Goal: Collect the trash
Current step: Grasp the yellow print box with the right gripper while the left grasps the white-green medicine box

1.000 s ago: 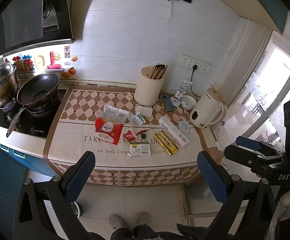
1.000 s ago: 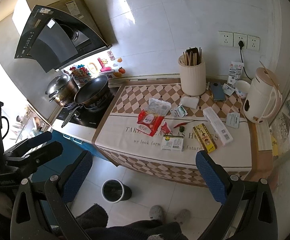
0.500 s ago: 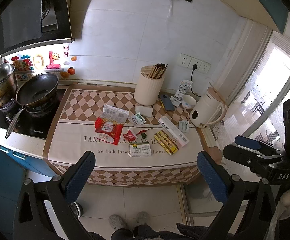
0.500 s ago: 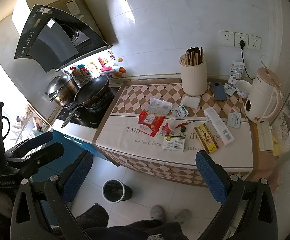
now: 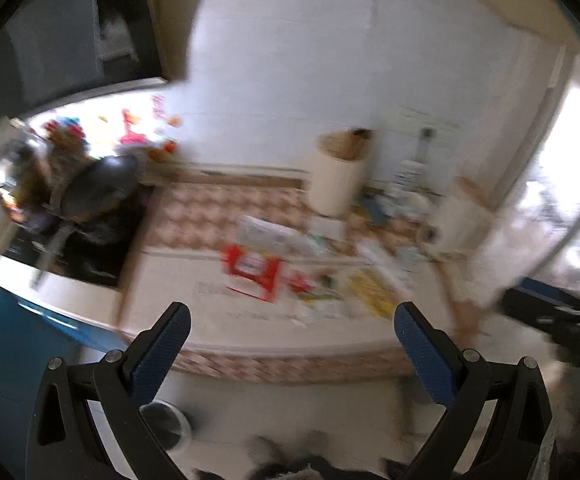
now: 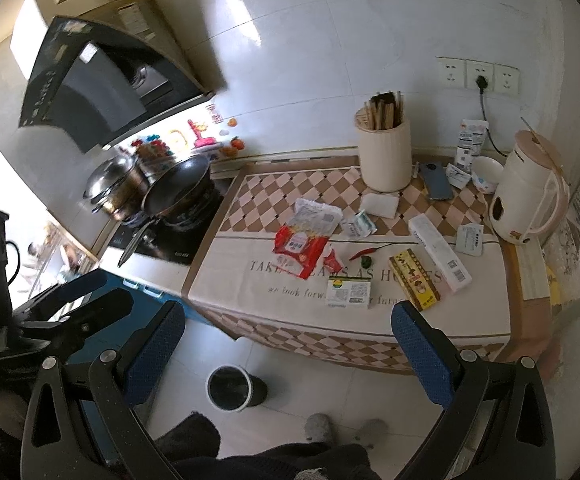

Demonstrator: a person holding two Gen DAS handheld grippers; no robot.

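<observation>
Both grippers hung above the floor, jaws spread wide, holding nothing: left gripper [image 5: 288, 330], right gripper [image 6: 286, 328]. The left wrist view was motion-blurred. On the checkered cloth printed "TAKE…AS HO…" [image 6: 370, 322] lay the trash: red-and-clear plastic snack wrapper [image 6: 304, 240] at 11 o'clock from the white-green carton [image 6: 349, 291], yellow box [image 6: 414, 279] at its 3 o'clock. Grey cylindrical bin [image 6: 232, 389] stood on the floor at 6 o'clock.
</observation>
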